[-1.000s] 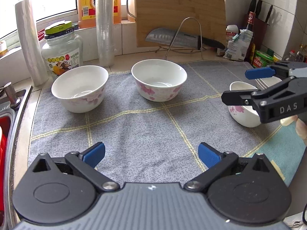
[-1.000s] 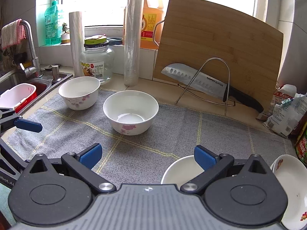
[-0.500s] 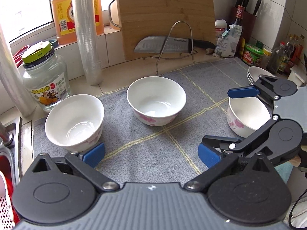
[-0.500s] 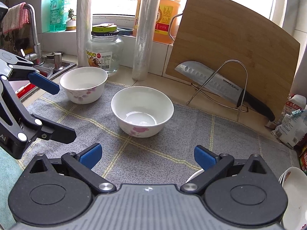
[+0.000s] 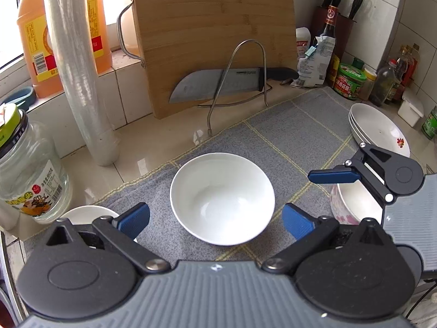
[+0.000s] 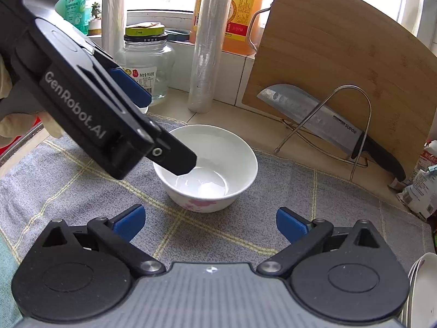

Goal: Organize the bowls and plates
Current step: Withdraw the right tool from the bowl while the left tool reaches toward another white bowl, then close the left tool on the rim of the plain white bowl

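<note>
**Q:** Bowls first: where are they in the left wrist view?

**A:** A white ceramic bowl [image 5: 221, 198] stands upright on the grey checked cloth [image 5: 289, 134] covering the tabletop, directly ahead between the spread blue pads of the left gripper [image 5: 215, 218], which is released and touches nothing. A second white bowl [image 5: 87, 211] peeks out behind the left pad, beside a clear glass jar with a green lid [image 5: 27, 169]. On the right, the right gripper [image 5: 331, 176] hovers over a white bowl with pink flowers [image 5: 347, 205]. Only one blue pad is in sight, so I cannot tell its state from here. Two stacked white plates [image 5: 379, 128] sit beyond it. A bamboo cutting board [image 5: 213, 35] leans on the wall behind a cleaver on a wire stand [image 5: 218, 83].

**Q:** And the right wrist view?

**A:** The right gripper [image 6: 210, 222] is released, pads wide apart, nothing between them. The middle bowl [image 6: 207, 169], pink-flowered outside, sits on the cloth ahead. The left gripper [image 6: 169, 147] reaches in from the upper left, one black fingertip over the bowl's near rim; contact is unclear. A plate edge [image 6: 423, 281] shows at the lower right.
</note>
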`<move>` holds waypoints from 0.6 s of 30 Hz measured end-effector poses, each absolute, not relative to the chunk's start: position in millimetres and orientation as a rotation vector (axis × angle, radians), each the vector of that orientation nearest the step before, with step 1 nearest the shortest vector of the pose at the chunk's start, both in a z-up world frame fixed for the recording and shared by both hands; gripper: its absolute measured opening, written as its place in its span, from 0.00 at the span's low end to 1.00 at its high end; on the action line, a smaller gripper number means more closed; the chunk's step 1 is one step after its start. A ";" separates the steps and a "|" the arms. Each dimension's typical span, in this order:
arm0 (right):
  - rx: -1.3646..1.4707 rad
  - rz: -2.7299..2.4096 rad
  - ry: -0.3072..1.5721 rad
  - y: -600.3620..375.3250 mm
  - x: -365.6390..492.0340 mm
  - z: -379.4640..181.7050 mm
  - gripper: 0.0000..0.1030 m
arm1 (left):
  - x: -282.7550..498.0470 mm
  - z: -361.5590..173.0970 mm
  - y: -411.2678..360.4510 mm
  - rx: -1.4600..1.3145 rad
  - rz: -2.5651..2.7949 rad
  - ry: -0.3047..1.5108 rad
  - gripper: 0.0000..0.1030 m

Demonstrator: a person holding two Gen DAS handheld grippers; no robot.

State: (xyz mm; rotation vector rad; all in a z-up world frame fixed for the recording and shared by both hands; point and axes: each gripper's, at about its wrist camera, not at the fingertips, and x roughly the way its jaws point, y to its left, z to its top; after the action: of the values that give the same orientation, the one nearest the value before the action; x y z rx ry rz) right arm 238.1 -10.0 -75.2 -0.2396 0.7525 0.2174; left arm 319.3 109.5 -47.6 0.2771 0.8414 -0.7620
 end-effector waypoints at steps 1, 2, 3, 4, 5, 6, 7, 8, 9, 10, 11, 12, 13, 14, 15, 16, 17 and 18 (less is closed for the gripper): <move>-0.236 0.220 0.756 -9.6 241.0 -76.2 1.00 | 323.9 -49.5 106.2 0.275 -0.765 0.850 0.99; -0.230 0.224 0.761 -9.1 243.8 -77.4 1.00 | 328.4 -51.4 103.5 0.271 -0.766 0.861 0.99; -0.224 0.227 0.764 -8.8 246.3 -78.6 1.00 | 333.3 -53.6 100.8 0.266 -0.767 0.873 0.99; -0.220 0.230 0.767 -8.6 248.4 -79.9 1.00 | 337.6 -56.0 98.0 0.264 -0.767 0.883 0.99; -0.218 0.233 0.772 -8.1 250.5 -81.4 1.00 | 340.8 -58.2 95.2 0.264 -0.764 0.891 0.99; -0.220 0.235 0.776 -7.1 252.7 -83.0 1.00 | 343.7 -60.2 92.7 0.263 -0.763 0.899 0.99; -0.221 0.237 0.778 -6.2 254.6 -84.1 1.00 | 347.2 -62.5 90.1 0.260 -0.766 0.909 0.99; -0.221 0.240 0.781 -5.7 256.1 -85.0 1.00 | 349.7 -64.3 88.0 0.258 -0.773 0.919 0.99; -0.219 0.245 0.784 -5.0 258.1 -86.0 1.00 | 352.3 -65.9 86.2 0.258 -0.780 0.926 0.99; -0.216 0.247 0.785 -4.9 260.0 -86.7 1.00 | 353.7 -67.5 84.7 0.260 -0.782 0.930 0.99; -0.213 0.248 0.788 -4.7 261.7 -87.4 1.00 | 355.9 -69.4 83.4 0.262 -0.782 0.936 0.99; -0.210 0.247 0.792 -4.7 263.9 -88.2 1.00 | 358.0 -71.2 82.1 0.264 -0.785 0.944 0.99; -0.206 0.245 0.795 -4.8 265.7 -89.0 1.00 | 359.9 -72.5 81.2 0.264 -0.788 0.951 0.99; -0.203 0.242 0.797 -4.8 267.4 -89.7 1.00 | 362.1 -73.6 80.1 0.262 -0.789 0.958 0.99; -0.201 0.242 0.798 -5.1 269.7 -90.5 1.00 | 363.4 -74.4 79.8 0.260 -0.794 0.966 0.99; -0.198 0.240 0.800 -5.1 271.3 -91.4 1.00 | 364.5 -75.2 79.1 0.260 -0.802 0.972 0.99; -0.197 0.238 0.800 -5.0 272.6 -92.1 1.00 | 365.1 -75.7 78.6 0.260 -0.807 0.977 0.99; -0.197 0.237 0.800 -5.2 273.1 -92.5 0.99 | 365.8 -76.4 78.1 0.264 -0.812 0.982 0.99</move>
State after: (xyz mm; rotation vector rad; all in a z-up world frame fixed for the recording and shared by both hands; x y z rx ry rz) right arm 273.1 -5.2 -92.5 -0.1970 0.7999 0.2370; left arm 365.8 78.1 -76.4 0.2636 0.9815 -0.8123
